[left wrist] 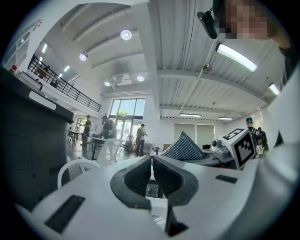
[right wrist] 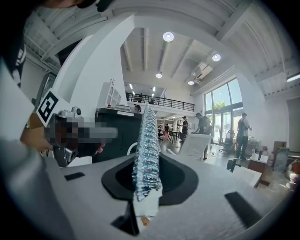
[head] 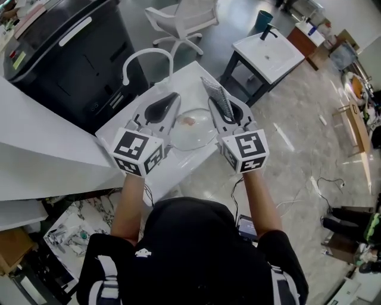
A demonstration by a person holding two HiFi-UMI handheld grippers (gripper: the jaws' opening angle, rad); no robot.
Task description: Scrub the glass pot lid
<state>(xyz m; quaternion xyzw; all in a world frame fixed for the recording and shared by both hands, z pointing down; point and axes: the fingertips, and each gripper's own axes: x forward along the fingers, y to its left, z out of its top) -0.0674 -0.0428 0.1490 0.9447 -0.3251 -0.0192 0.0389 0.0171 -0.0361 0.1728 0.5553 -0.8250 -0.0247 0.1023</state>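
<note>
The glass pot lid (head: pixel 199 136) lies in the white sink table (head: pixel 178 170), with a pinkish smear near its middle. Both grippers are held up above it, side by side and pointing away from me. My left gripper (head: pixel 173 97) (left wrist: pixel 152 163) is shut with nothing between its dark pads. My right gripper (head: pixel 218 102) (right wrist: pixel 147 180) is shut on a silvery mesh scrubber pad (head: pixel 216 95) (right wrist: pixel 146 147), which sticks up past the jaw tips. The scrubber (left wrist: pixel 185 147) and the right gripper's marker cube (left wrist: pixel 242 145) also show in the left gripper view.
A white curved faucet (head: pixel 144 57) rises at the sink's far left. A black cabinet (head: pixel 65 53) stands behind it and a white counter (head: pixel 36 149) to the left. Farther off are a white chair (head: pixel 184 18) and a second sink table (head: pixel 268 53). Cables lie on the floor (head: pixel 324 179).
</note>
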